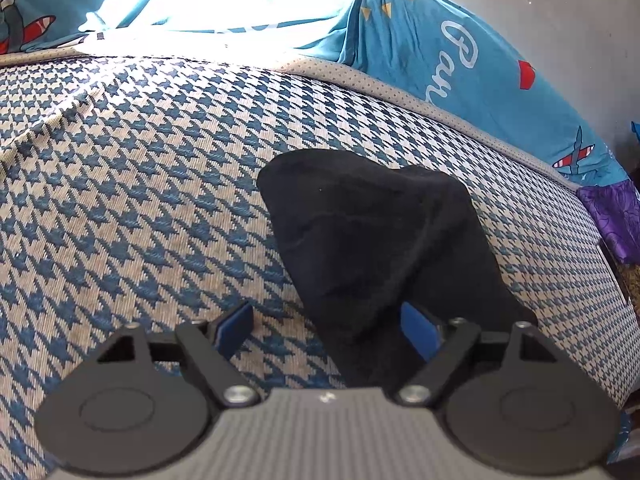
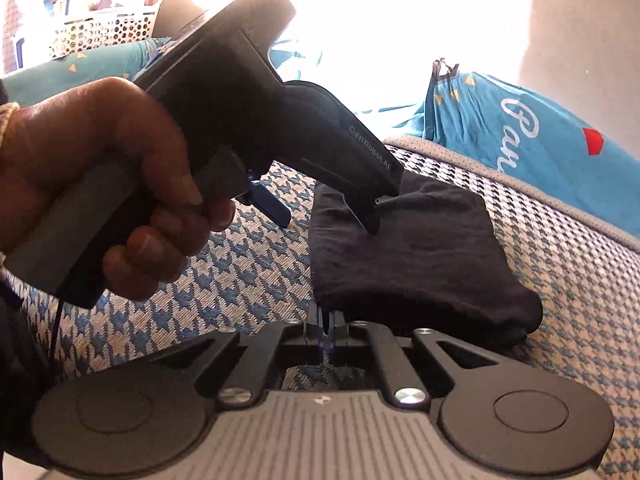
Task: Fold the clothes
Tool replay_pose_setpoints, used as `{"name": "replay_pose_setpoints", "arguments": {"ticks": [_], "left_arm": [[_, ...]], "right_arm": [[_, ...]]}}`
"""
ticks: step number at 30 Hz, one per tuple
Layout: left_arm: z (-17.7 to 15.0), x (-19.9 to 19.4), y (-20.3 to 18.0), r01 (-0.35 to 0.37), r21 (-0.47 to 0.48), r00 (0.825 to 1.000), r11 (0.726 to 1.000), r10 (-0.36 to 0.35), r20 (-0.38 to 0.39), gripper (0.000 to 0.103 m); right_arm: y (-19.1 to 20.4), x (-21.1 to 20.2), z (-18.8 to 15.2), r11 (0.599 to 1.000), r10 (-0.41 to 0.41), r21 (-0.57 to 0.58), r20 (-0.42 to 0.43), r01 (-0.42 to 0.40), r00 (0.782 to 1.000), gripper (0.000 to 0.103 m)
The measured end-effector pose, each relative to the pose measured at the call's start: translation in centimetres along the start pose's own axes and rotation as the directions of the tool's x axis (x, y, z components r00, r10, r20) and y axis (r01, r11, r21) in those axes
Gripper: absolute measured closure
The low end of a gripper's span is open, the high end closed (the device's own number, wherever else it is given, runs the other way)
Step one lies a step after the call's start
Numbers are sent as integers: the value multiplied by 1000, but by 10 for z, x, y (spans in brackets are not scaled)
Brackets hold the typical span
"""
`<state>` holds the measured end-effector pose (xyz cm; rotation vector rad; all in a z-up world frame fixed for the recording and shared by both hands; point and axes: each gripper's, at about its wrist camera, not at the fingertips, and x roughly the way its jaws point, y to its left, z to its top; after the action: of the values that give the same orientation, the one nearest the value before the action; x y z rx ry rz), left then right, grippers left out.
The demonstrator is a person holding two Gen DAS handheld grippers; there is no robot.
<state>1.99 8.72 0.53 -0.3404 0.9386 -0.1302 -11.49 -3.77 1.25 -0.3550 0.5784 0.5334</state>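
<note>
My left gripper (image 1: 326, 326) stands wide open and grips nothing. The black cloth (image 1: 372, 236) lies just ahead of it, reaching back between the fingers towards the right one; I cannot tell whether that pad touches the fabric. From the right wrist view the left gripper's tip rests on or just above the cloth's top, likely to pin the folded layers flat.

My right gripper (image 2: 326, 326) is fully shut. The cloth's near edge sits right at its fingertips, overhanging them. It seems to pinch that edge, but the pads are hidden under the fabric, so I cannot confirm a hold. Judgement: a pinch here would serve to lift or drag the edge for another fold.

The cloth looks already folded into a compact block, so the task seems well along for this item.

Surroundings: houndstooth cover (image 1: 140, 184) under everything, apparently a bed. Beyond both grippers a teal printed sheet (image 1: 480, 76). Far left of the right gripper, a perforated basket (image 2: 104, 32). Strong glare behind.
</note>
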Motion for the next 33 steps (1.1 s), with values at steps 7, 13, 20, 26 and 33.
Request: {"name": "replay_pose_setpoints", "arguments": {"ticks": [7, 13, 20, 26, 33], "left_arm": [[1, 1, -1, -90, 35, 996, 995, 89, 21, 23], [6, -7, 4, -111, -7, 991, 994, 112, 76, 19], [12, -16, 0, -15, -15, 991, 1000, 16, 136, 19], [8, -2, -17, -37, 56, 993, 998, 30, 112, 19], [10, 18, -17, -74, 76, 994, 994, 68, 87, 17]], "right_arm": [[7, 2, -8, 994, 13, -103, -83, -21, 997, 100], [0, -18, -11, 987, 131, -73, -124, -141, 984, 101], [-28, -26, 9, 995, 96, 28, -5, -96, 995, 101], [-61, -7, 26, 992, 81, 95, -28, -78, 996, 100], [-88, 28, 24, 995, 93, 50, -152, -86, 984, 99]]}}
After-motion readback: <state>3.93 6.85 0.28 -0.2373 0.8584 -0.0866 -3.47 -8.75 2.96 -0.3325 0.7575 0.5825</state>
